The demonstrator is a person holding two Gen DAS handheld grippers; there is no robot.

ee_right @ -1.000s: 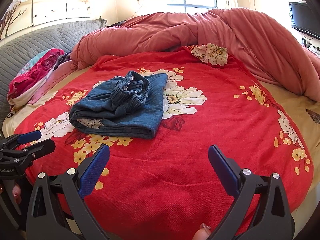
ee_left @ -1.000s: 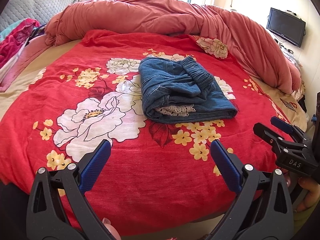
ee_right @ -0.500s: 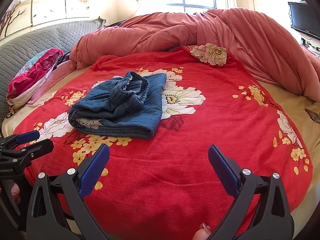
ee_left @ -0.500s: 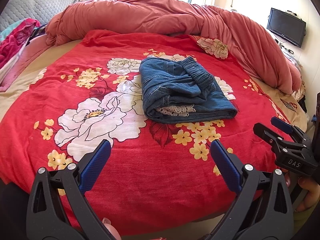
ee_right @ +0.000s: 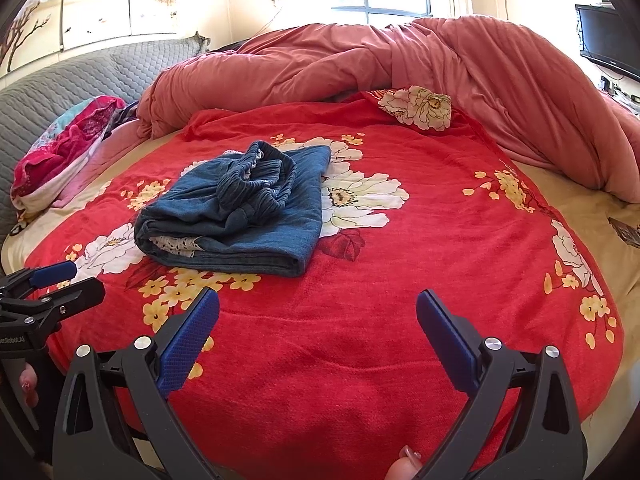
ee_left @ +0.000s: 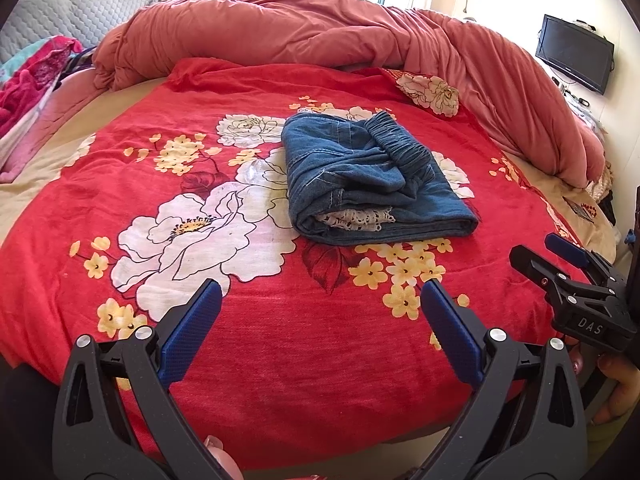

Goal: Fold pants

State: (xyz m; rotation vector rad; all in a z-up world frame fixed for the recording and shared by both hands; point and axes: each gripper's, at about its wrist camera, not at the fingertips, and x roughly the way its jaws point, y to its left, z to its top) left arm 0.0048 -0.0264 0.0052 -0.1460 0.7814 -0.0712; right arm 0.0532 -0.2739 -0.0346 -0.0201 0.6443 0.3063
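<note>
Nothing is shifting noticeably since a second ago; both grippers are still hovering near the bed's front edge. At far left, a crumpled pink patterned cloth (ee_right: 60,152) is lying by the grey quilted headboard (ee_right: 80,80). Left gripper (ee_left: 320,312) is holding its blue-padded jaws spread wide, gripping nothing. Ahead, the folded blue denim pants (ee_left: 372,184) are resting on the red floral blanket (ee_left: 240,340), well apart from both tools. Right gripper (ee_right: 318,320) is likewise gaping wide and empty.
</note>
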